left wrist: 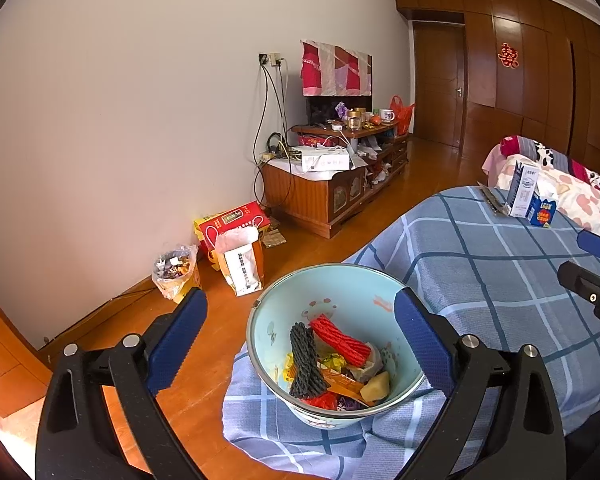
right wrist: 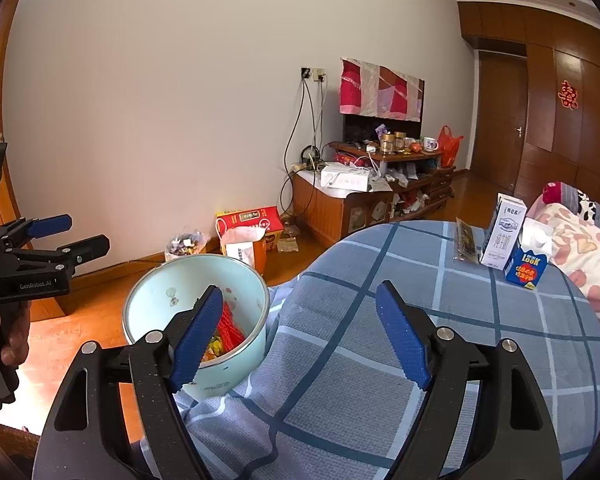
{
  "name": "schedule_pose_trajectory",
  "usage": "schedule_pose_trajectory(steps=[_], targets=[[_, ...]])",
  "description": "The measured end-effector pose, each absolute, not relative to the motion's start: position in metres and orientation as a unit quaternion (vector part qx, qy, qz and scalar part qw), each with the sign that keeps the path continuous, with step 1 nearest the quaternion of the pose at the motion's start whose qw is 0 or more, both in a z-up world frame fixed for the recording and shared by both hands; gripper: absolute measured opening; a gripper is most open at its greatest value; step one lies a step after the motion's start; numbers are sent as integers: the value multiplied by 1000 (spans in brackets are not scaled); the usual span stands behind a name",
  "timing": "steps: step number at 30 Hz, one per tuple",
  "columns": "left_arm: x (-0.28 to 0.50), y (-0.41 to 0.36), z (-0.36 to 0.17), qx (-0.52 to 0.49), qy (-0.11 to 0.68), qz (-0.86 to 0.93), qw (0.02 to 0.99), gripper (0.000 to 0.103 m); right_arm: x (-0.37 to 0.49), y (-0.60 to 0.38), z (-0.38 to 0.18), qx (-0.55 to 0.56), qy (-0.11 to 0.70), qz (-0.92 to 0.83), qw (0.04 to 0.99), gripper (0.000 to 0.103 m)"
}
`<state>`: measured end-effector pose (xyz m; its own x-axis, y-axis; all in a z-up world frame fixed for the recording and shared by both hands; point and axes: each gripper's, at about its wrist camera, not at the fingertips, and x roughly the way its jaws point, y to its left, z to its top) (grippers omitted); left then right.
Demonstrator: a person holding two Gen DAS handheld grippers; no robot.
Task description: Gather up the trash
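Observation:
A light blue bin sits at the edge of the blue plaid cloth. It holds red and black ridged wrappers, snack packets and a yellowish lump. My left gripper is open and empty, its jaws on either side of the bin's mouth, above it. My right gripper is open and empty above the cloth, its left finger in front of the bin. On the cloth's far side stand a white carton and a blue carton, with a flat dark wrapper beside them.
On the wooden floor by the wall stand a full bagged waste basket, a white paper bag and a red box. A cluttered wooden TV cabinet stands further back. A patterned quilt lies at the right.

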<state>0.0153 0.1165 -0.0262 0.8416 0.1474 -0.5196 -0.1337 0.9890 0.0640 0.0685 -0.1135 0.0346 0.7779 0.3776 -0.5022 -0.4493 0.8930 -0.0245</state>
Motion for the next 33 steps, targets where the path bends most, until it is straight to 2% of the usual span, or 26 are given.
schedule_pose_trajectory(steps=[33], targets=[[12, 104, -24, 34, 259, 66, 963, 93, 64, -118, 40, -63, 230, 215, 947, 83]])
